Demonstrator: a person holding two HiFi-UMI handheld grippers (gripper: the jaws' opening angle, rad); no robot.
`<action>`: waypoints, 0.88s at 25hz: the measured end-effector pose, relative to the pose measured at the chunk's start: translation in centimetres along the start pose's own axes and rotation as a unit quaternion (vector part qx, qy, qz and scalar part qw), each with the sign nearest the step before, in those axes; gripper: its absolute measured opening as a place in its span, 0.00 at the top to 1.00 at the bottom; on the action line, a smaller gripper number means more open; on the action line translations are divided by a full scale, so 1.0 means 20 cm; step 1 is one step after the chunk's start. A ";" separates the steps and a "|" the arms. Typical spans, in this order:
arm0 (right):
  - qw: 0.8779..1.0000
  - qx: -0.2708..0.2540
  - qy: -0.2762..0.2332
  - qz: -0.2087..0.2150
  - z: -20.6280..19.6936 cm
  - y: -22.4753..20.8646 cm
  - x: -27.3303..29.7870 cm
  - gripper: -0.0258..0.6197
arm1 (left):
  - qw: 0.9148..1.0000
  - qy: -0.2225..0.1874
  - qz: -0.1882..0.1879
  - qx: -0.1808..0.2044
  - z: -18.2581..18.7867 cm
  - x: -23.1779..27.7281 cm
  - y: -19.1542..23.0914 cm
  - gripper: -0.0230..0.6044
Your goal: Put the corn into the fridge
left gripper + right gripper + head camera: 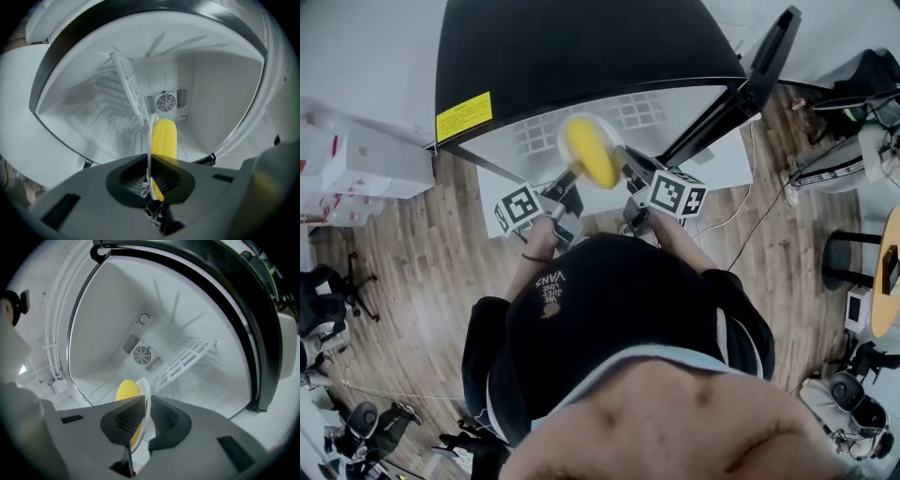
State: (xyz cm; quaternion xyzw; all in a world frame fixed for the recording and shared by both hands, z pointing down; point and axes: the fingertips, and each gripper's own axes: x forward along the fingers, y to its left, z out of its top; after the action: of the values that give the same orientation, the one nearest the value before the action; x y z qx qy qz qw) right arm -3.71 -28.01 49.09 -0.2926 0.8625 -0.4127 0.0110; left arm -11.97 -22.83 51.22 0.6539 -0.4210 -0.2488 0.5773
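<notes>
A yellow corn cob (591,152) lies on a small white plate (573,127), held up at the mouth of the open fridge (581,56). My left gripper (570,176) is shut on the plate's left rim and my right gripper (630,165) on its right rim. In the left gripper view the plate (151,140) shows edge-on between the jaws of the gripper (151,180), with the corn (164,138) just to its right. In the right gripper view the gripper (140,420) pinches the plate (145,392), with the corn (125,392) on its left.
The fridge interior is white, with a fan vent (165,101) on the back wall and a loose wire shelf (126,79) leaning aslant inside. Its black door (769,61) stands open at the right. White boxes (366,164), a cable (759,216) and a round table (889,272) stand on the wooden floor.
</notes>
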 end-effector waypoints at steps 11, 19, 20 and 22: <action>1.000 0.000 0.016 0.020 0.03 -0.01 0.07 0.90 | 0.999 -0.028 -0.008 -0.034 0.03 0.02 0.00 0.91; 1.000 0.004 0.009 0.023 0.06 -0.04 0.09 0.90 | 0.997 -0.035 -0.022 -0.062 0.03 0.04 0.00 0.91; 1.000 0.005 0.007 0.022 0.07 -0.04 0.09 0.90 | 0.997 -0.036 -0.023 -0.067 0.03 0.04 0.00 0.91; 1.000 0.005 0.005 0.019 0.08 -0.04 0.10 0.90 | 0.996 -0.039 -0.029 -0.077 0.04 0.04 -0.01 0.91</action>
State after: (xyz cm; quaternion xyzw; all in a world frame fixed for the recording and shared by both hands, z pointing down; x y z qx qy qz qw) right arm -4.56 -30.50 49.05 -0.2738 0.8660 -0.4182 0.0157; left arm -12.04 -23.93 50.94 0.6092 -0.4032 -0.3223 0.6020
